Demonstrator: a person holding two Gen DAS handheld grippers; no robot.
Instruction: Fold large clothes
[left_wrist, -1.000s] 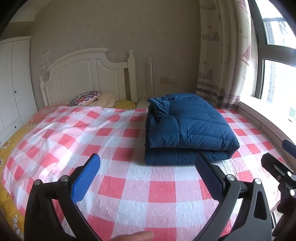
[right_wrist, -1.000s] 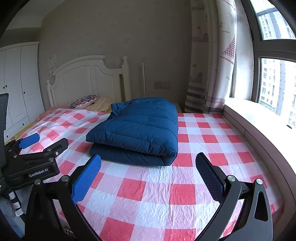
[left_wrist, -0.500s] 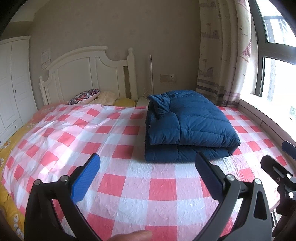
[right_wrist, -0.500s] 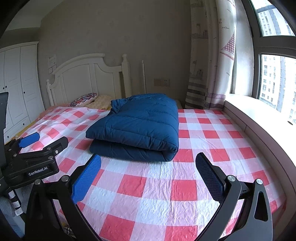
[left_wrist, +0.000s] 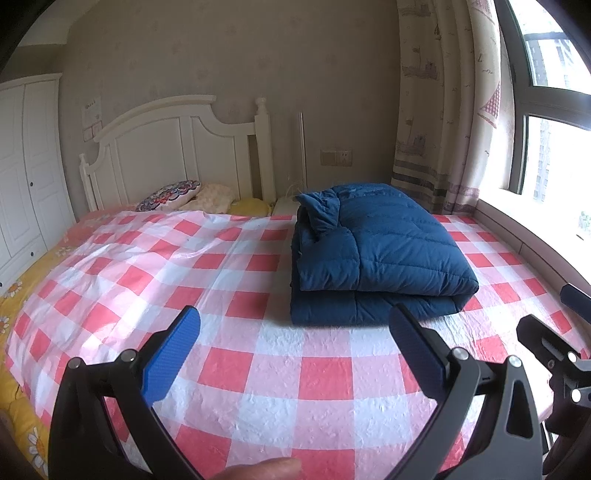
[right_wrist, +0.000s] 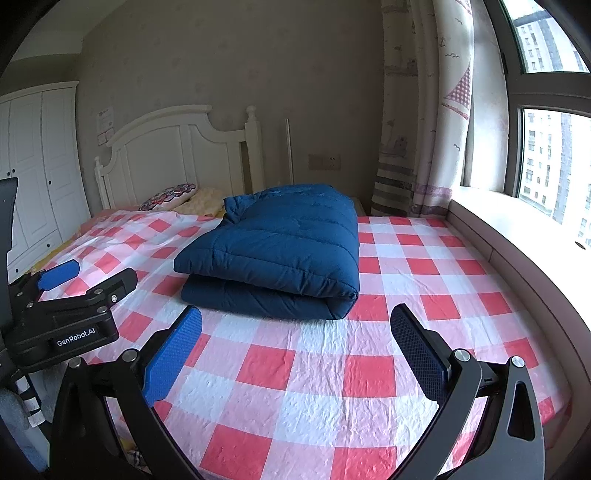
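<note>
A dark blue quilted jacket (left_wrist: 373, 251) lies folded in a thick rectangular stack on the red-and-white checked bed cover (left_wrist: 236, 369); it also shows in the right wrist view (right_wrist: 280, 251). My left gripper (left_wrist: 295, 332) is open and empty, held above the bed's near part, short of the jacket. My right gripper (right_wrist: 295, 332) is open and empty too, a little in front of the jacket's folded edge. The left gripper shows at the left of the right wrist view (right_wrist: 85, 280). The right gripper's fingers (left_wrist: 546, 339) show at the right edge of the left wrist view.
A white headboard (left_wrist: 177, 147) and pillows (left_wrist: 170, 194) stand at the bed's far end. A white wardrobe (left_wrist: 26, 166) is at the left. A curtain (right_wrist: 424, 129) and a window sill (right_wrist: 517, 236) run along the right. My thumb (left_wrist: 258, 469) shows at the bottom.
Both grippers have drawn back and risen slightly from the bed; the folded jacket looks a bit farther and higher in both views. The jacket itself has not moved. Both stay open.
</note>
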